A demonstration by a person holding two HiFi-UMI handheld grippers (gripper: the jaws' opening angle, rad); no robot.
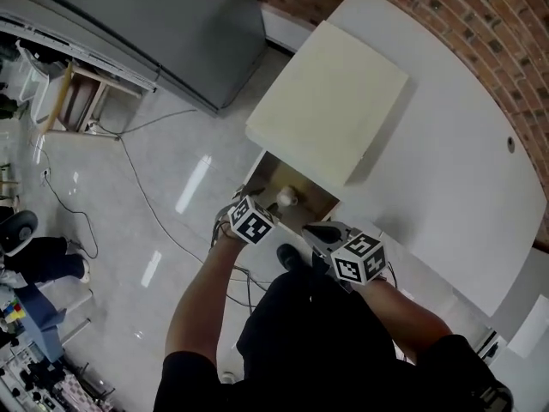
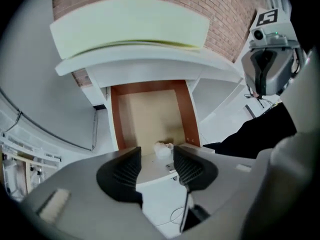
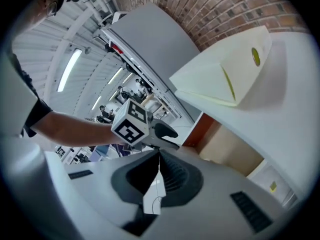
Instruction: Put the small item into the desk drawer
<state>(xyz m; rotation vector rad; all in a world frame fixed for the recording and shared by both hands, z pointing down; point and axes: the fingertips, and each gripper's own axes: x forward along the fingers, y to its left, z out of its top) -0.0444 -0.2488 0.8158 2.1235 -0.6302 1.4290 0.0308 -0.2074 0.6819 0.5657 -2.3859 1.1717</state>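
Small item [image 2: 162,149] lies in the open drawer [image 2: 150,109], below the left gripper [image 2: 156,153].

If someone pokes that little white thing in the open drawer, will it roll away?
Probably only a little: the small item looks rounded but lumpy. It seems light, being tiny beside the drawer. It looks soft, maybe crumpled, so likely not fragile.

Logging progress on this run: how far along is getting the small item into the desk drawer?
Done: the small white item lies inside the open drawer, near its front. In hand: nothing; the left gripper is open above it, the right gripper shut and empty. Left: probably only closing the drawer.
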